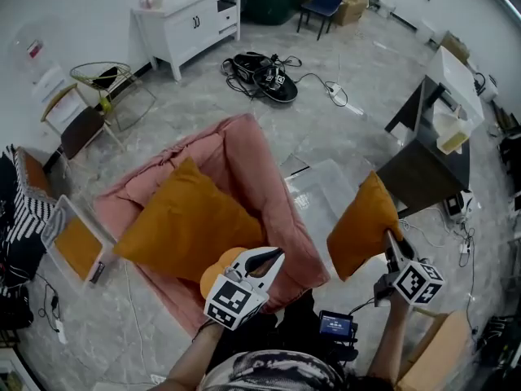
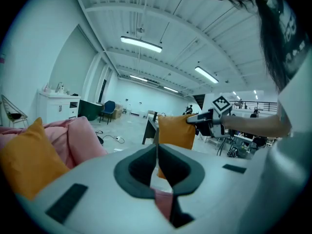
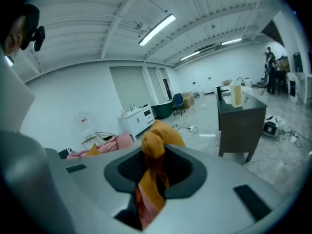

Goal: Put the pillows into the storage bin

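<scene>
Marble floor (image 1: 326,129) beside a pink cushion (image 1: 244,161): right gripper (image 1: 388,241) pinches a hanging orange pillow (image 1: 362,226) by its corner; storage bin (image 1: 61,215) sits far left, nearer the closed, empty left gripper (image 1: 275,256)

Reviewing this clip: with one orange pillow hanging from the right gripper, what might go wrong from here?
1. The right gripper pinches only a bunched corner of the hanging orange fabric pillow, so it might slip out mid-carry.
2. The clear plastic bin sits far left, beyond the pink floor cushion; the dangling pillow may snag on the shut left gripper on the way across.
</scene>
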Demonstrator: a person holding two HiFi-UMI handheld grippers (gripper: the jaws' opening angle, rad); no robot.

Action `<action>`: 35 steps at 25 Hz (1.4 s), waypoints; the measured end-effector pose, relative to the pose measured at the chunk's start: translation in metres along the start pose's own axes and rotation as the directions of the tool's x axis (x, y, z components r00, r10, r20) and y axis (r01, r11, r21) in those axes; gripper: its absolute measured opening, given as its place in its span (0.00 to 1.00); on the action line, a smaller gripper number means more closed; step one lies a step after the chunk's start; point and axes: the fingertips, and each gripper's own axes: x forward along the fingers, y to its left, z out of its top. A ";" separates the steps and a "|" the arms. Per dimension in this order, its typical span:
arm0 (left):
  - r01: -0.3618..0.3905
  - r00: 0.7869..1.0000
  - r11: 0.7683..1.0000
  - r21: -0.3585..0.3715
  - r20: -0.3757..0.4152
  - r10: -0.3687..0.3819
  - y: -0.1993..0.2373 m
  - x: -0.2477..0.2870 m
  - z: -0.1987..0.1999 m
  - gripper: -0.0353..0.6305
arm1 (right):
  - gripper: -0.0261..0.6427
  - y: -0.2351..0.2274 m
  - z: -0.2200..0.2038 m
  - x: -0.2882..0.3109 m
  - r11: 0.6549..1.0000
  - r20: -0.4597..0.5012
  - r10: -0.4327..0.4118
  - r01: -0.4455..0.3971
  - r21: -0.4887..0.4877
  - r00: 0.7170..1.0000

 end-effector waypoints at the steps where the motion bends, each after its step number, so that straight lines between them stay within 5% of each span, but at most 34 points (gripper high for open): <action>1: 0.002 1.000 1.000 -0.003 0.003 -0.002 -0.002 0.006 0.003 0.09 | 0.18 -0.014 0.002 0.001 1.000 -0.007 -0.024 0.024 -0.011 1.000; 6: -0.013 1.000 1.000 -0.011 -0.003 0.013 -0.009 0.043 0.010 0.09 | 0.18 -0.073 0.008 0.021 0.996 -0.049 -0.075 0.073 -0.050 0.996; 14: -0.129 0.990 0.991 -0.039 -0.071 0.126 -0.020 0.129 0.000 0.09 | 0.18 -0.156 -0.015 0.118 0.999 -0.190 0.035 -0.041 -0.029 0.981; 21: -0.225 0.968 0.972 -0.073 -0.129 0.214 -0.028 0.201 -0.013 0.09 | 0.18 -0.216 -0.078 0.229 0.991 -0.375 0.110 -0.129 -0.027 0.920; 27: -0.344 0.929 0.933 -0.104 -0.181 0.322 0.003 0.225 -0.031 0.09 | 0.18 -0.257 -0.141 0.323 0.996 -0.490 0.077 -0.092 -0.007 0.868; 32: -0.396 0.907 0.910 -0.121 -0.206 0.368 0.013 0.227 -0.047 0.09 | 0.29 -0.287 -0.176 0.378 0.998 -0.526 0.055 -0.049 0.025 0.849; 35: -0.437 0.887 0.886 -0.154 -0.235 0.397 0.015 0.215 -0.060 0.09 | 0.47 -0.277 -0.175 0.391 0.993 -0.511 0.111 -0.076 0.088 0.852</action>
